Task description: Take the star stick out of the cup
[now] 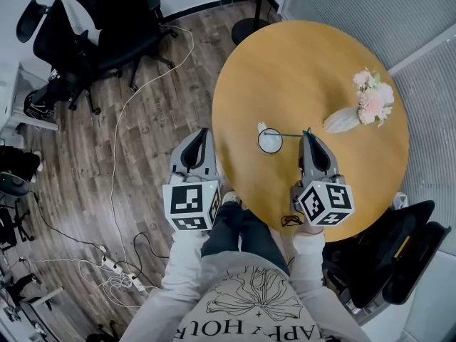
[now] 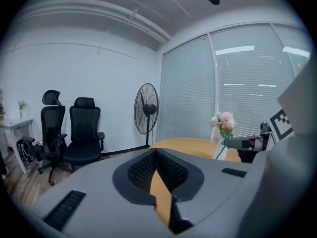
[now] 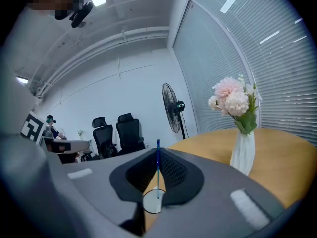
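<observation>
teal and thread-thin, the star stick (image 1: 288,132) slants out of the white cup (image 1: 270,140), left of the wooden surface's (image 1: 313,70) middle. right tongs (image 1: 308,135) pinch its upper end; left tongs (image 1: 204,132) are closed, empty, beside the left edge.

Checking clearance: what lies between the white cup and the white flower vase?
Head view: the thin teal stick, pinched by the right tongs, over wooden tabletop.

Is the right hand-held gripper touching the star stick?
Touching. The right gripper view shows the right hand-held gripper with jaws closed on the star stick, which rises from the cup.
</observation>
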Demonstrator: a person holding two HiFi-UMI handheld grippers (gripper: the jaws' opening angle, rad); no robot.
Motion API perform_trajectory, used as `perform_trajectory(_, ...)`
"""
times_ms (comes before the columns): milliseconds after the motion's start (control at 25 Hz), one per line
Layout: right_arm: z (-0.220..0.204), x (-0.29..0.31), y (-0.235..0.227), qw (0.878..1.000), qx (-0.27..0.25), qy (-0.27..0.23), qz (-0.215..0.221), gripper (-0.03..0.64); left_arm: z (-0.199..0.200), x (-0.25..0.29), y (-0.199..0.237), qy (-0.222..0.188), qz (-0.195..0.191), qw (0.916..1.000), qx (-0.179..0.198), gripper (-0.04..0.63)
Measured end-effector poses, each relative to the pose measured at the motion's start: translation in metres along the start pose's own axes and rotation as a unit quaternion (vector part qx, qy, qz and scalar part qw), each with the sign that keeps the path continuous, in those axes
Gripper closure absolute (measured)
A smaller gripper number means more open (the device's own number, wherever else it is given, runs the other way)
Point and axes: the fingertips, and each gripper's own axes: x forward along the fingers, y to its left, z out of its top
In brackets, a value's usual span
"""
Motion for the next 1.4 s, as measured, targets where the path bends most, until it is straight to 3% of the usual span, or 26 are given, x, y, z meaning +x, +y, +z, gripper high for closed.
perform_trajectory(560, 0.064, -0.028, 0.028, 0.998, -0.038, -0.051, 0.023, 0.592, 0.056, -0.025, -0.007, -0.065, 0.0, 0.9979, 0.003, 0.589)
perform_trajectory(960, 0.119, -0.043, 0.039, 0.991, -0.066, -0.119, 0.019, 0.592, 0.096, -0.039, -0.014, -0.111, 0.0, 0.9937, 0.011, 0.589)
perform_trajectory(1400, 0.154, -0.053, 0.047, 0.983, -0.09, -0.16, 0.01, 0.591, 0.128, -0.052, -0.013, -0.146, 0.005, 0.989, 0.019, 0.589)
